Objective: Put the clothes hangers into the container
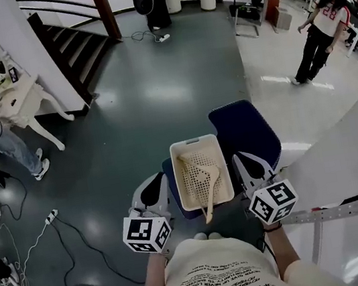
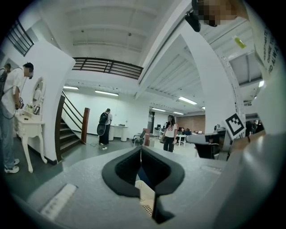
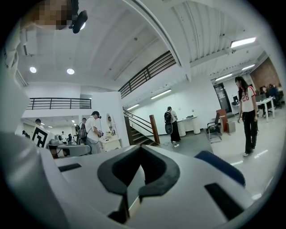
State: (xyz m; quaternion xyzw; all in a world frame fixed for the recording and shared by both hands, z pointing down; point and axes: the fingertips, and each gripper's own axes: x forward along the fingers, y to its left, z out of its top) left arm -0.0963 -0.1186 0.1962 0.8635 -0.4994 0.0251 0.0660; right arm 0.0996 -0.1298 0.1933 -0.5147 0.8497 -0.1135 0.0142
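Beige plastic clothes hanger (image 1: 204,181) is lying inside the perforated beige plastic basket (image 1: 178,173), one end overhanging the near rim. Judged light, stiff and slippery, best taken at the neck. Left gripper (image 2: 142,179) and right gripper (image 3: 133,181) are pinching the basket's side walls.

A standing person's white shirt (image 1: 326,20) bears a red "28".

Head view steeply down onto container (image 1: 196,141); gripper views low, facing outward; all share staircase (image 1: 74,44).
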